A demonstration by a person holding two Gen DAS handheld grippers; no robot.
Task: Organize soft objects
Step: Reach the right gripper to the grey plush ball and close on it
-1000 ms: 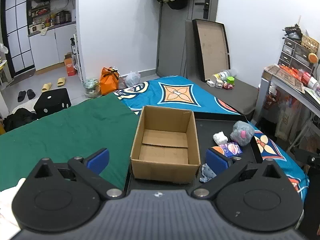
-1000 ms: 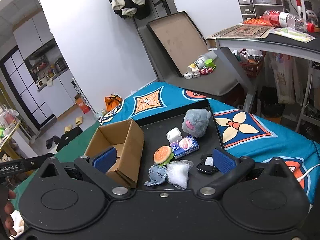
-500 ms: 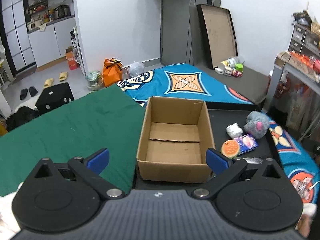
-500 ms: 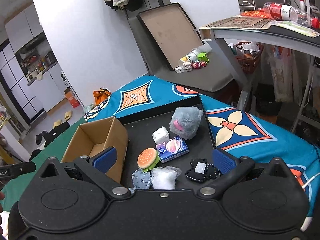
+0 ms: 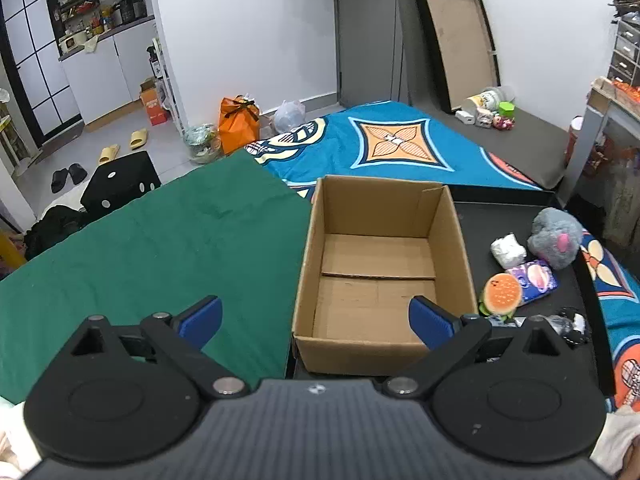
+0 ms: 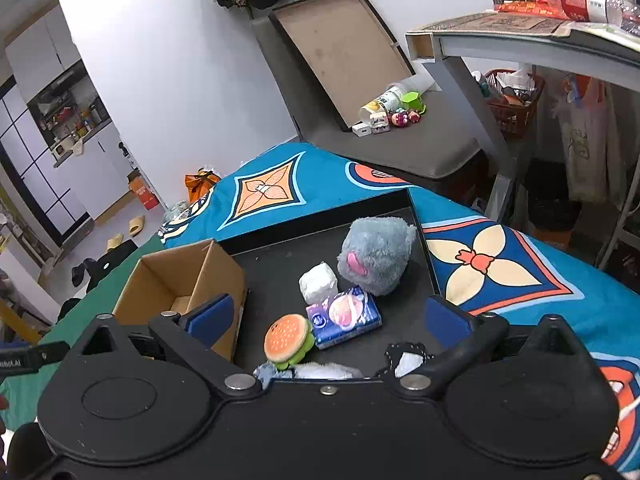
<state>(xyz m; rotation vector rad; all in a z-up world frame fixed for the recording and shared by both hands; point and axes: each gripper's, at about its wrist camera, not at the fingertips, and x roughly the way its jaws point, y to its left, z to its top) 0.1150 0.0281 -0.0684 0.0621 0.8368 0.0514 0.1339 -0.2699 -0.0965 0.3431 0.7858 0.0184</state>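
An empty open cardboard box (image 5: 380, 272) (image 6: 176, 284) stands at the left end of a black tray (image 6: 280, 256). Right of it on the tray lie a grey plush ball (image 6: 376, 254) (image 5: 554, 236), a white soft cube (image 6: 319, 282) (image 5: 508, 250), a purple tissue pack (image 6: 344, 316) (image 5: 532, 280), a burger plush (image 6: 288, 338) (image 5: 502, 294) and a black flower-shaped pad (image 6: 408, 356). My left gripper (image 5: 316, 320) is open and empty above the box's near edge. My right gripper (image 6: 328, 318) is open and empty above the burger plush and tissue pack.
The tray rests on a blue patterned blanket (image 5: 392, 148) next to a green cloth (image 5: 152, 240). A grey mat with small toys and a leaning board (image 6: 340, 52) lies behind. A desk (image 6: 520, 40) stands at the right. Bags and slippers lie on the floor at left.
Both grippers have moved forward and lower toward the tray, so the box and the soft items look larger. Both stay open and empty.
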